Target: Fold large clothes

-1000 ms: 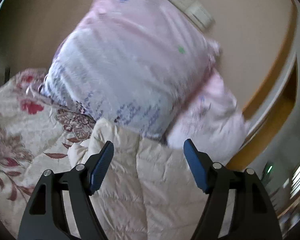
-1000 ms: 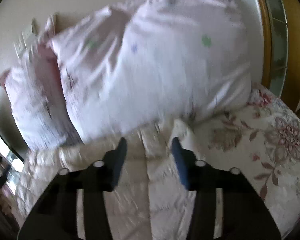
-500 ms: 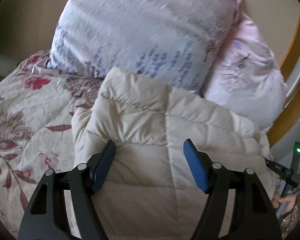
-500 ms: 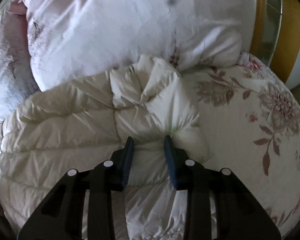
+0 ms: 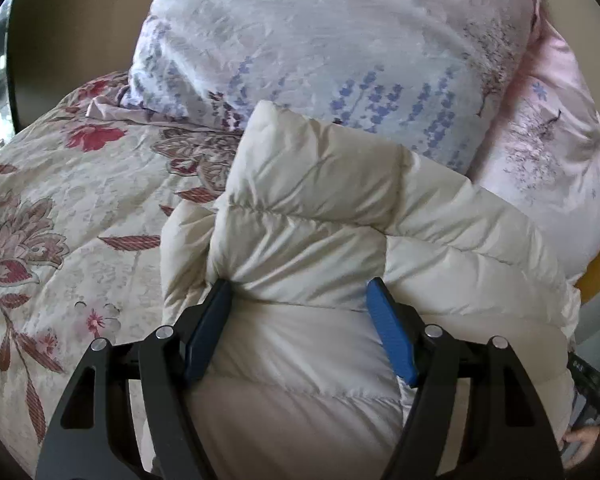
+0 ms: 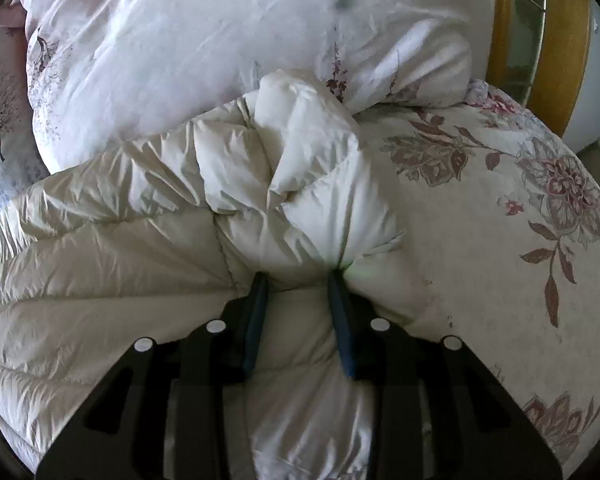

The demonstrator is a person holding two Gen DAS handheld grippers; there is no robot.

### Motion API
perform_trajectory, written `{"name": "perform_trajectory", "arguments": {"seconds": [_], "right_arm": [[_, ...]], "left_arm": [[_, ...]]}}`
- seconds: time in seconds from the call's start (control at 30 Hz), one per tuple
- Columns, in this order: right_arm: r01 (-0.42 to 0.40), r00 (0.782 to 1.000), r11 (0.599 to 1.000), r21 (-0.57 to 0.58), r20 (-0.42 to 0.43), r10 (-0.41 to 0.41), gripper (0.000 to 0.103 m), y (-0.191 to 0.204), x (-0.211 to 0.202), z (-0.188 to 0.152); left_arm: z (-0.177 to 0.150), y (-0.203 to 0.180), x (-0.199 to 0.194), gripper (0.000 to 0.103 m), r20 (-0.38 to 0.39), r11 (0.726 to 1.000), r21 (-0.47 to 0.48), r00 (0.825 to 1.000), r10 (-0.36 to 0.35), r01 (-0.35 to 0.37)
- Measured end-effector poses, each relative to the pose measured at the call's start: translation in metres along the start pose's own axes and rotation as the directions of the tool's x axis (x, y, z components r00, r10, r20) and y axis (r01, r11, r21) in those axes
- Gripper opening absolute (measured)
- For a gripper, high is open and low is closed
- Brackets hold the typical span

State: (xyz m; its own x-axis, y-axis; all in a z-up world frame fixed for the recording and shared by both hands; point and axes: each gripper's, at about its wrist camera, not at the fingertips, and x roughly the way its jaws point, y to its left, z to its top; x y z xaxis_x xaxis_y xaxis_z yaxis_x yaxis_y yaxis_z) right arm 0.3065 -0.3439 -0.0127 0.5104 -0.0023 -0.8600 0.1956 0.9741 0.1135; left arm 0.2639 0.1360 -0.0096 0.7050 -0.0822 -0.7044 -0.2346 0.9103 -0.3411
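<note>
Mid-fold, I'd say, not finished. The cream puffer jacket (image 5: 312,240) lies on the bed's floral quilt (image 5: 60,200), bunched up right against the pillows (image 5: 340,40) ahead of both grippers. My left gripper (image 5: 300,292) has its fingers set wide, with a thick padded fold bulging between them; the left pad digs into the fabric, the right one I can't tell, so I can't call it a grip. My right gripper (image 6: 298,280) pinches a puffy wad of the jacket's other end, fabric bulging out beyond the pads. Both ends look brought down onto the body of the jacket, so one fold seems laid. Left to do, as I judge it: let go, flatten the bulk, probably fold again. It's lumpy, not a neat packet yet.
</note>
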Motion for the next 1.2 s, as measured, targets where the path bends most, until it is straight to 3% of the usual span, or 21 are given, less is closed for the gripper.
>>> {"name": "perform_trajectory", "arguments": {"seconds": [0.07,0.13,0.27,0.47,0.6,0.7,0.87,1.03,1.2], "right_arm": [[-0.034,0.999,0.999,0.036,-0.007,0.034,0.033,-0.004,-0.006,0.003],[-0.119,0.993,0.989,0.083,0.025,0.117,0.033,-0.01,-0.02,0.014],[-0.156,0.984,0.985,0.074,0.096,0.148,0.039,-0.006,-0.034,0.043],[-0.054,0.995,0.987,0.149,-0.071,0.065,0.034,-0.01,0.025,0.052],[-0.02,0.996,0.985,0.173,-0.082,0.035,0.034,-0.009,0.029,0.053],[-0.069,0.994,0.977,0.201,-0.072,0.085,0.037,-0.016,0.019,0.05],[-0.142,0.99,0.958,0.248,0.017,0.142,0.072,-0.047,-0.042,0.021],[-0.194,0.978,0.901,0.389,0.008,0.208,0.079,-0.095,-0.08,-0.026],[-0.232,0.96,0.828,0.511,-0.017,0.279,0.079,-0.125,-0.084,-0.073]], "left_arm": [[-0.001,-0.003,-0.002,0.072,0.003,1.0,0.024,1.0,0.011,-0.011],[-0.002,-0.01,-0.002,0.075,0.007,0.997,0.066,1.0,0.031,-0.031],[0.0,-0.011,0.0,0.077,0.004,0.998,0.055,1.0,0.027,-0.028],[0.005,-0.002,0.006,0.078,-0.007,1.0,-0.009,1.0,-0.012,0.012],[0.008,0.011,0.011,0.078,-0.011,0.996,-0.072,0.998,-0.054,0.053],[0.01,0.021,0.006,0.078,-0.03,0.988,-0.114,0.993,-0.113,0.109],[-0.002,0.041,-0.042,0.079,-0.026,0.968,-0.137,0.976,-0.214,0.209],[-0.026,0.061,-0.085,0.081,-0.039,0.957,-0.153,0.967,-0.253,0.244],[-0.061,0.084,-0.11,0.081,-0.059,0.941,-0.212,0.958,-0.282,0.264]]}}
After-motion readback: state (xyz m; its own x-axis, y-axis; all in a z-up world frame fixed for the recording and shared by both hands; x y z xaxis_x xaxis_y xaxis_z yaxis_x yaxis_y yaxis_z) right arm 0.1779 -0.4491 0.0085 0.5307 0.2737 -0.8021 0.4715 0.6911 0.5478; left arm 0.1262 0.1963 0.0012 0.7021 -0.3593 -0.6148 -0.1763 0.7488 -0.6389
